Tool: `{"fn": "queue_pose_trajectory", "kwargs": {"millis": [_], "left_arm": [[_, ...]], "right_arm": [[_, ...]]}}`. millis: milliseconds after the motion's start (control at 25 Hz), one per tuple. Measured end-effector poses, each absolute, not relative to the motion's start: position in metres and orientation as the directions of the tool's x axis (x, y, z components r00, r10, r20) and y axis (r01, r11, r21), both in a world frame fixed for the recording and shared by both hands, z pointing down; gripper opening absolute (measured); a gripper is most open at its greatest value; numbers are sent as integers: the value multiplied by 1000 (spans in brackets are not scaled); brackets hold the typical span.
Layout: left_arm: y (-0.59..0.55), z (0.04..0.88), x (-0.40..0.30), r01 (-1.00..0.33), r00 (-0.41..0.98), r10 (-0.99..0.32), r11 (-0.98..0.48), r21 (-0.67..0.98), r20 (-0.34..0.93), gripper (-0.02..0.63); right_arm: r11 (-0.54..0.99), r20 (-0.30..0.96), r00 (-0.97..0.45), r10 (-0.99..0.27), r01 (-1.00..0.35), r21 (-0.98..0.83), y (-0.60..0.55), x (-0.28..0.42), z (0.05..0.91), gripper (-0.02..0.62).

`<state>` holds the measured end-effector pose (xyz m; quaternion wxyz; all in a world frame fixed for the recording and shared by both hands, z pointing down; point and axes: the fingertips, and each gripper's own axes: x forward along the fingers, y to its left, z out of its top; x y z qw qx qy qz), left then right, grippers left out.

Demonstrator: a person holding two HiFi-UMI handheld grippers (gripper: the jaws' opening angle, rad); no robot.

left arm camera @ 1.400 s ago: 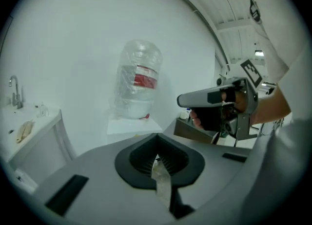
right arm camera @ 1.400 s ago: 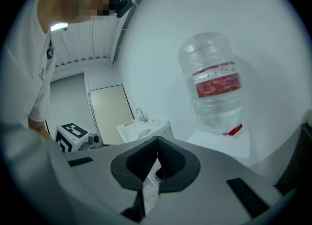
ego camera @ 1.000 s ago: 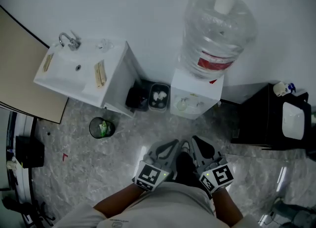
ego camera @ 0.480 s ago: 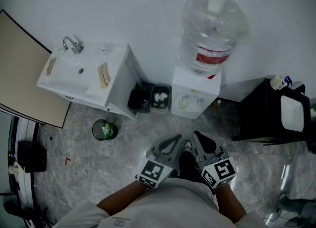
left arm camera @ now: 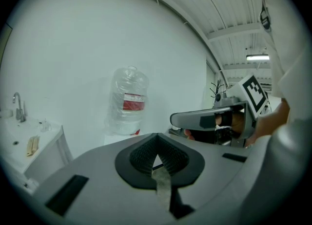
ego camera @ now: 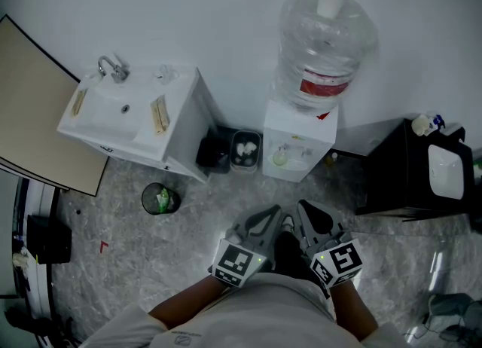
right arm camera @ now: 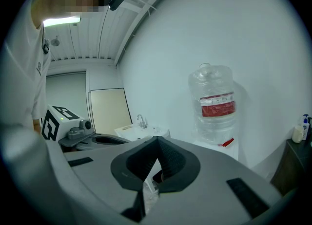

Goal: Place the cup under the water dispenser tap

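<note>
The white water dispenser (ego camera: pixel 300 141) stands against the wall and carries a big clear bottle (ego camera: pixel 325 45) with a red label. It also shows in the left gripper view (left arm camera: pixel 127 103) and the right gripper view (right arm camera: pixel 217 104). In its tap recess sits a small pale cup-like thing (ego camera: pixel 280 157), too small to identify. My left gripper (ego camera: pixel 268 216) and right gripper (ego camera: pixel 305 212) are held side by side close to my body, well short of the dispenser. Both are shut and hold nothing; their pads meet in the left gripper view (left arm camera: pixel 157 145) and the right gripper view (right arm camera: pixel 157 147).
A white sink cabinet (ego camera: pixel 179 124) with a tap (ego camera: pixel 111 68) stands at the left. A black box bin (ego camera: pixel 245 148) sits beside the dispenser, a round bin (ego camera: pixel 158 199) on the marble floor. A black cabinet (ego camera: pixel 399 177) stands right, a beige panel (ego camera: pixel 30 105) far left.
Both grippers have edged slightly forward and up together, and the view has shifted a little. The jaws stay shut.
</note>
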<state>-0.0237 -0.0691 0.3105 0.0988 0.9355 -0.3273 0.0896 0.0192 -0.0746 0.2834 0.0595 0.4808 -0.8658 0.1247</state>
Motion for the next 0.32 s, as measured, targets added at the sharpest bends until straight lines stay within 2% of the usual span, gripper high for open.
{"fn": "queue_pose_trajectory", "kwargs": {"millis": [320], "left_arm": [[-69,314,-23,-631,769,-595,-765,131,233,6]], "right_arm": [[514,224,-536,-814,-844,-150,-76,20,285,15]]}}
